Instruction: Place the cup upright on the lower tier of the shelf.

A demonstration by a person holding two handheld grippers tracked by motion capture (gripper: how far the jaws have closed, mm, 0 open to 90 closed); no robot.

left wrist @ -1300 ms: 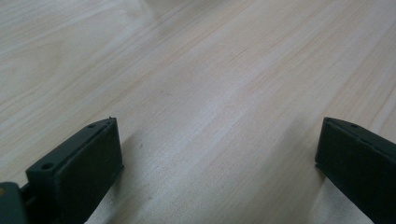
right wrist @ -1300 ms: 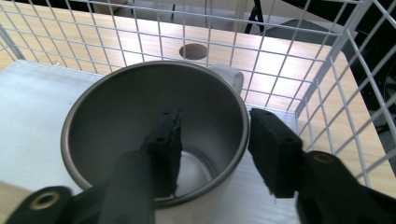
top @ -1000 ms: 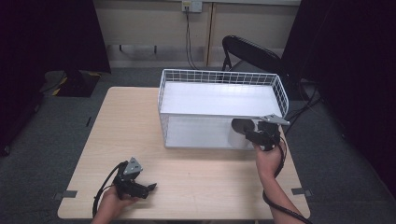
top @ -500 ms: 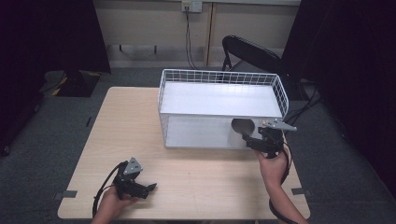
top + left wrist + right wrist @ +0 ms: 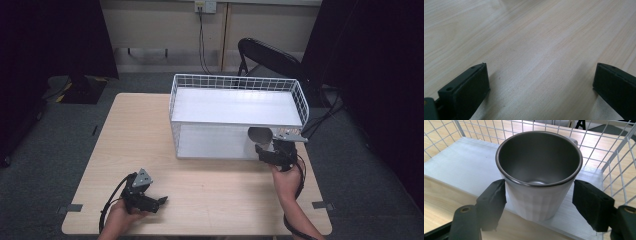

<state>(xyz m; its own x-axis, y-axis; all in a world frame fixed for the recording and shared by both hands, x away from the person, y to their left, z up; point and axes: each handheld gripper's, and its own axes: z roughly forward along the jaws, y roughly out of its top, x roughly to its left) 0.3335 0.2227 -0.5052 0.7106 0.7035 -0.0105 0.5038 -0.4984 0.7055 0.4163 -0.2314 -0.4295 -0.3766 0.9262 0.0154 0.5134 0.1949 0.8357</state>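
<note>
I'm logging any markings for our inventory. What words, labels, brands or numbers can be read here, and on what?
None can be read.
The mug shows a plain white outside and grey inside, with no print on the side in view.
The wire basket, the table and the black pads of the grippers carry no lettering either.

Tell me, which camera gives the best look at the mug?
The right gripper view: the mug stands close up, its dark inside and pale outside clear between the black jaws. The high view shows it small at the wire basket. The left gripper view shows bare table.
</note>
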